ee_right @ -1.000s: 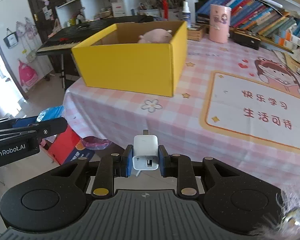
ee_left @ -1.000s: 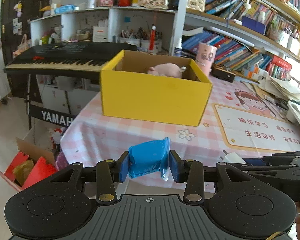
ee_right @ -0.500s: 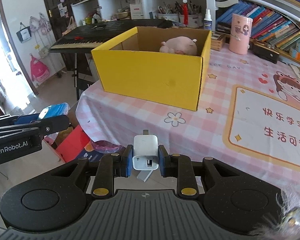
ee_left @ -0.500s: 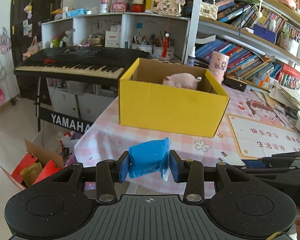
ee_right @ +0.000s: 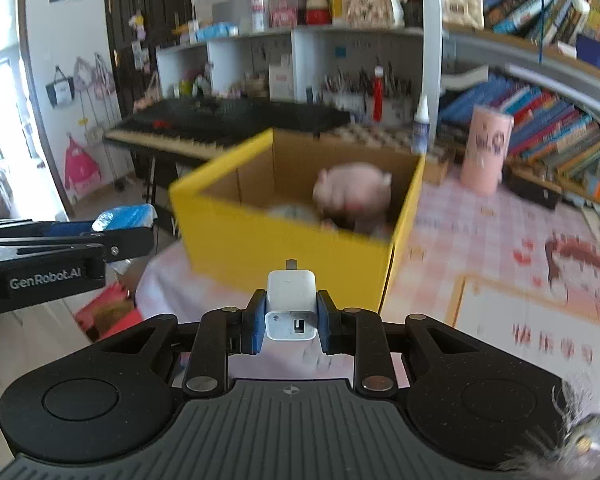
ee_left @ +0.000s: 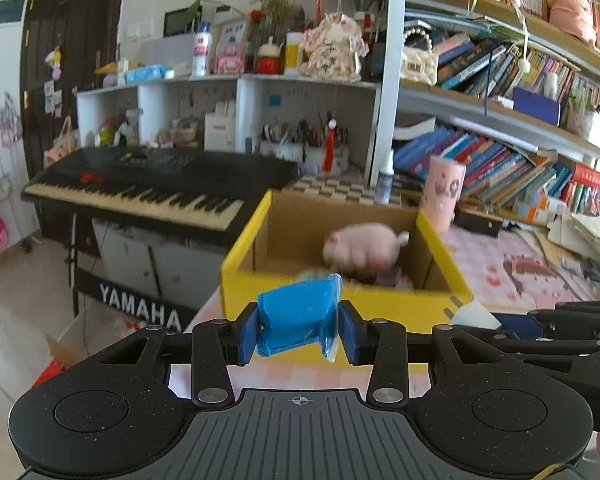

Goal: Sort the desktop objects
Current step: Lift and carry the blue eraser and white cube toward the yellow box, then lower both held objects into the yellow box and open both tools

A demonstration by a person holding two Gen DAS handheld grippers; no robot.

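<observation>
Left gripper (ee_left: pixel 299 326): pinching a blue packet (ee_left: pixel 296 322), just in front of the yellow box (ee_left: pixel 384 305)
Right gripper (ee_right: pixel 291 322): squeezing a white charger (ee_right: pixel 291 309), near the box
Yellow box: open, pink pig toy (ee_right: pixel 352 192) inside

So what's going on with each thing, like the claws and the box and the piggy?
Left claw: shut on a blue packet, held in the air.
Right claw: shut on a white charger, prong pointing away.
Yellow box: open on top, standing on the table.
Pink pig: lying inside the box.
Pink cup: upright on the table, behind the box.
</observation>
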